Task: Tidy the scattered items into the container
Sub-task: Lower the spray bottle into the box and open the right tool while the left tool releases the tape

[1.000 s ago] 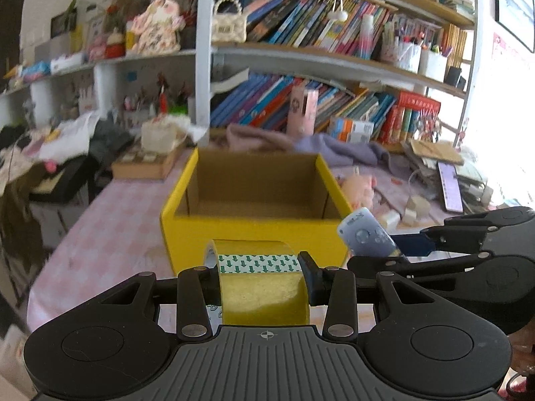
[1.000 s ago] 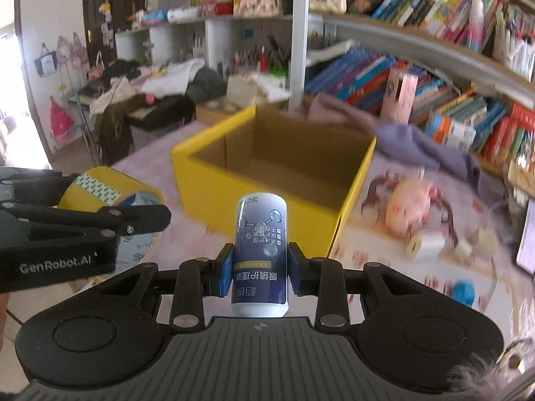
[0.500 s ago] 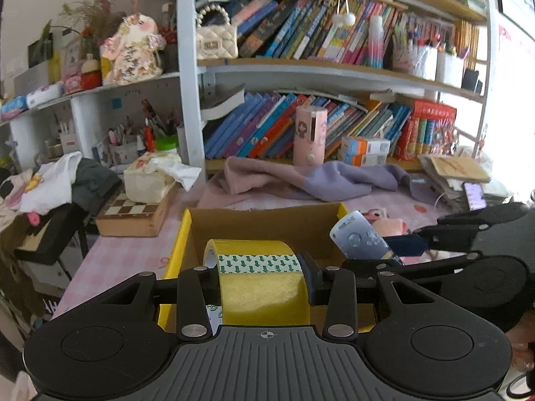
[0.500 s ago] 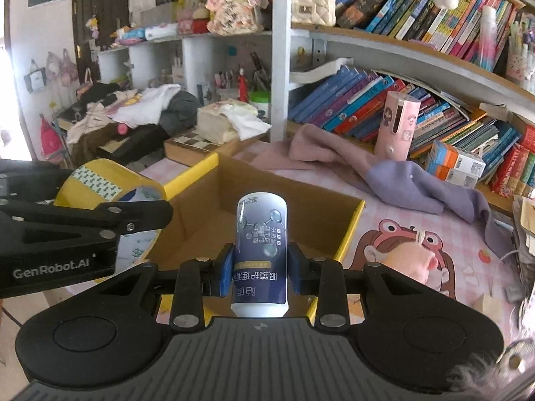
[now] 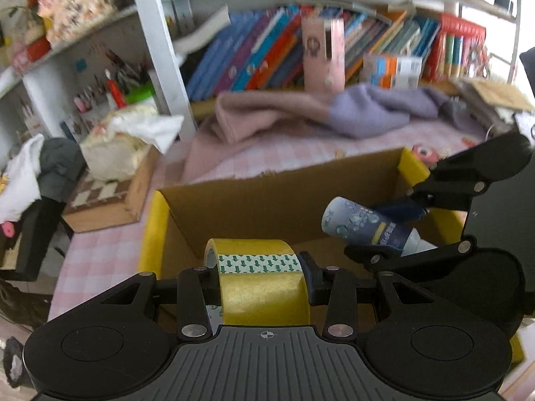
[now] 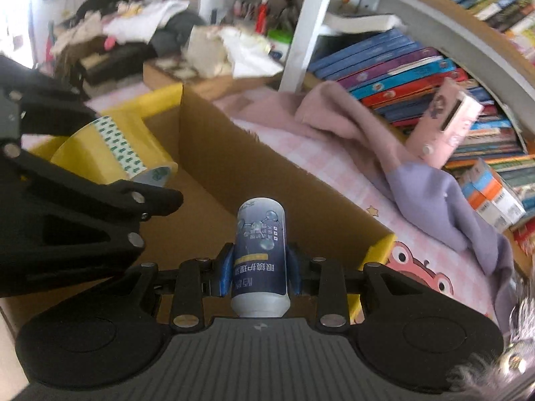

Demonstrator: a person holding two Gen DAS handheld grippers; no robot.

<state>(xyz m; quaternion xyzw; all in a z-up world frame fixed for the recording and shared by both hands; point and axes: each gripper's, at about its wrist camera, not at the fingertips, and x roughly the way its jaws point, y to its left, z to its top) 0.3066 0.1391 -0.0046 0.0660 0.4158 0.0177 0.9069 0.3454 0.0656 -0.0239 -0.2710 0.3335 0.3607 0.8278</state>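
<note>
Left gripper: your left gripper [image 5: 264, 280] was clamped on the roll of yellow packing tape [image 5: 262, 284], one finger pressed on each flat side, the band of green arrows facing up.
Tape position: you held the roll above the open cardboard box [image 5: 267, 200], near its left wall; from the right wrist camera the tape [image 6: 113, 147] hung over the box's far-left corner.
Right gripper: your right gripper [image 6: 259, 269] was closed on the blue-labelled white bottle [image 6: 260, 260], its blue pads squeezing the lower body, with the rounded end pointing away from you.
Bottle position: you held the bottle [image 5: 367, 225] over the right side of the box's interior, tilted, just beside the tape and not touching it.
Box: brown inside, yellow outside [image 6: 160, 100], top open, standing on the pink checked tablecloth [image 5: 100, 250]; its floor was mostly hidden by your grippers.
Behind the box: a pink and lilac cloth [image 5: 317, 113] lay bunched along the table's far edge, under the shelf of books [image 5: 254, 56].
Left of the box: a chessboard-topped wooden case [image 5: 107, 200] sat near the table's left edge.
Right of the box: a pink cartoon frog print [image 6: 421, 270] showed just past the box's right corner.
</note>
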